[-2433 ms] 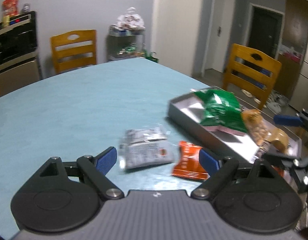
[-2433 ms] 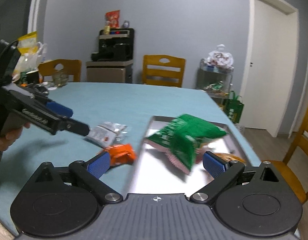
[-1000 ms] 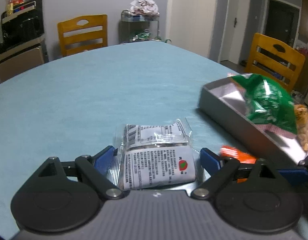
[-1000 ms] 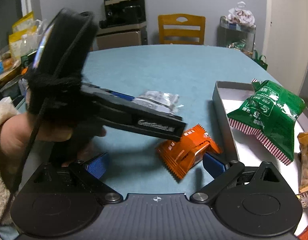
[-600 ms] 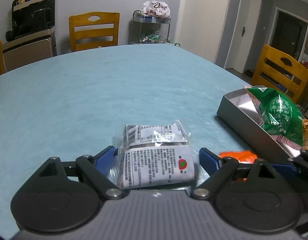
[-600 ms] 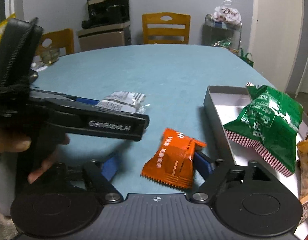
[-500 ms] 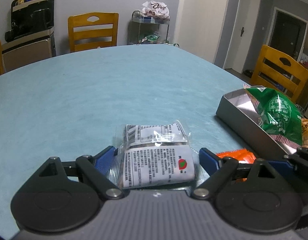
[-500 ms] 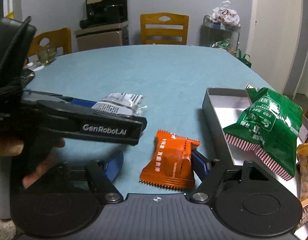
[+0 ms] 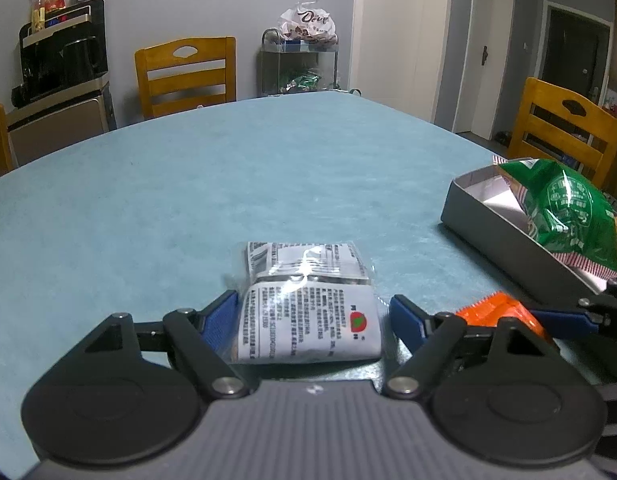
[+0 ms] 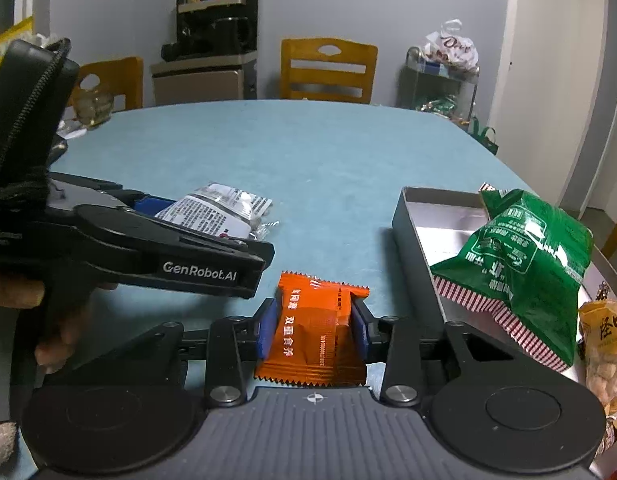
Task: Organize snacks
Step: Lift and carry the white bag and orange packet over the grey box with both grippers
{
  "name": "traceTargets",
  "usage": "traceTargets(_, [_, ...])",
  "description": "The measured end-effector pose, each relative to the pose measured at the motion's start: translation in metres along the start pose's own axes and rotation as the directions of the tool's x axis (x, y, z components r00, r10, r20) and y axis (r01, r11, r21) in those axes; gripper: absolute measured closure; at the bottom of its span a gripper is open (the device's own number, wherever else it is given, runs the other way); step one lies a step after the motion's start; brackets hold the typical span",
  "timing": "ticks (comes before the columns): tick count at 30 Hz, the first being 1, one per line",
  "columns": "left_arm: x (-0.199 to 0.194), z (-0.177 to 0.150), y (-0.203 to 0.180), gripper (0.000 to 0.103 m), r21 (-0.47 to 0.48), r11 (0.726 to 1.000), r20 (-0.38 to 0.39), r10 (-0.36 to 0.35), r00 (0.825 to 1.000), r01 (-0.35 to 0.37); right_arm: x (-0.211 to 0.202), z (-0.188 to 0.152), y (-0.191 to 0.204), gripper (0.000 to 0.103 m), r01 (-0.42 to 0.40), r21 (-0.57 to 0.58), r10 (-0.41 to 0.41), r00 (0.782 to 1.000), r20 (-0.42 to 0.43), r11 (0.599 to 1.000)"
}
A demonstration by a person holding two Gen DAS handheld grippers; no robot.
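Pale blue cloth-covered surface [image 9: 268,168] in a grey-walled room; yellow wooden chairs [image 9: 186,74] around it. Left tool [image 9: 310,314] wide, straddling the clear printed snack packet [image 9: 308,308] lying flat. Right tool [image 10: 313,330] closed narrow on the orange foil snack packet [image 10: 314,328]. Right view alone shows the grey metal tray [image 10: 412,220] interior holding the green crinkled snack bag [image 10: 520,256].

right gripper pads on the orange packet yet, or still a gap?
Touching. The right wrist view shows both blue pads of the right gripper pressed against the sides of the orange packet, no gap visible.
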State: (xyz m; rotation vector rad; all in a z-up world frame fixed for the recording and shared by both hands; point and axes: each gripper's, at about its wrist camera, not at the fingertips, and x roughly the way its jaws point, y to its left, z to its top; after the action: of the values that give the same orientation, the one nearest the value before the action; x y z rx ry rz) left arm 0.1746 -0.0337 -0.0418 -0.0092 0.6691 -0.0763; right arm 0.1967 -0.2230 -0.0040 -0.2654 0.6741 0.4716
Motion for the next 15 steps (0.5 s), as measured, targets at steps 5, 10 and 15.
traceTargets(5, [0.000, 0.001, -0.001, 0.025, 0.002, 1.000, 0.001, 0.002, 1.000, -0.002, -0.013, -0.005, -0.003, 0.065, -0.030, -0.001, 0.030, 1.000, 0.011, 1.000])
traceTargets(10, [0.000, 0.001, -0.002, 0.026, 0.004, 1.000, 0.000, 0.003, 1.000, -0.003, -0.026, -0.007, -0.002, 0.065, -0.038, -0.029, 0.039, 0.999, 0.033, 0.999])
traceTargets(15, [-0.002, 0.000, -0.003, 0.026, -0.001, 1.000, -0.001, 0.001, 1.000, -0.001, -0.033, -0.013, 0.000, 0.065, -0.070, -0.038, 0.071, 0.997, 0.030, 0.997])
